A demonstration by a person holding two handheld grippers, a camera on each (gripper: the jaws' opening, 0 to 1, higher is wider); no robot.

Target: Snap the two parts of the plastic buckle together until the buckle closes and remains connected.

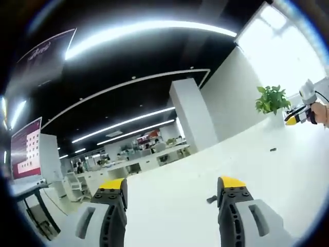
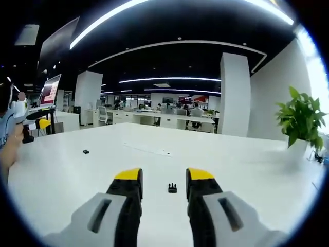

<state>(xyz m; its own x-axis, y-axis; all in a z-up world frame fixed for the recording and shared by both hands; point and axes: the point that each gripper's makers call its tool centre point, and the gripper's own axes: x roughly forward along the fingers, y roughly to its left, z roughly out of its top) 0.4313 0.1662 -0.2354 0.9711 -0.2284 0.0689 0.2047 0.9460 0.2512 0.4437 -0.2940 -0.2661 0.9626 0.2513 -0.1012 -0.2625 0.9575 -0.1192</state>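
Two small black buckle parts lie apart on the white table (image 2: 241, 154). One part (image 2: 172, 188) rests on the table between the open jaws of my right gripper (image 2: 164, 176), just beyond the tips. The other part (image 2: 85, 152) lies farther left, toward my left gripper (image 2: 37, 123), which a hand holds at the table's edge. In the left gripper view, my left gripper (image 1: 172, 184) stands open with nothing in it. One part (image 1: 212, 198) sits just inside its right jaw, the other part (image 1: 273, 150) farther off. My right gripper (image 1: 298, 117) shows at the far right.
A potted green plant (image 2: 300, 121) (image 1: 272, 99) stands on the table near the window side. A white pillar (image 1: 193, 113) and rows of office desks (image 2: 169, 121) lie beyond the table. A screen (image 1: 25, 149) stands at the left.
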